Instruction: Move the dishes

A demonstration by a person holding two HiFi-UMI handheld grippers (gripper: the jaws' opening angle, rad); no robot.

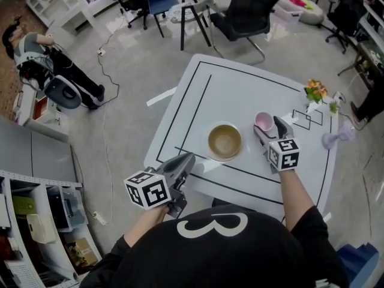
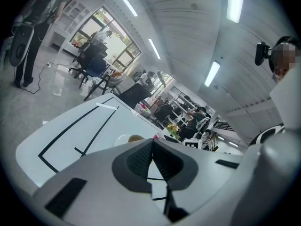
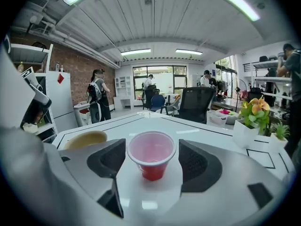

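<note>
The white counter (image 1: 240, 95), marked with black lines, carries a tan bowl (image 1: 224, 141) just left of the right gripper (image 1: 270, 128), a pink cup (image 1: 263, 121) between its jaws, and potted flowers (image 1: 315, 93) beyond.

Bright ceiling strips (image 3: 237, 4); fisheye edges, perhaps slight blur.

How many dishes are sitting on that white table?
2. A tan bowl sits toward the near edge of the table; a pink cup stands just right of it, between the open jaws of the right gripper. None seems hidden.
</note>
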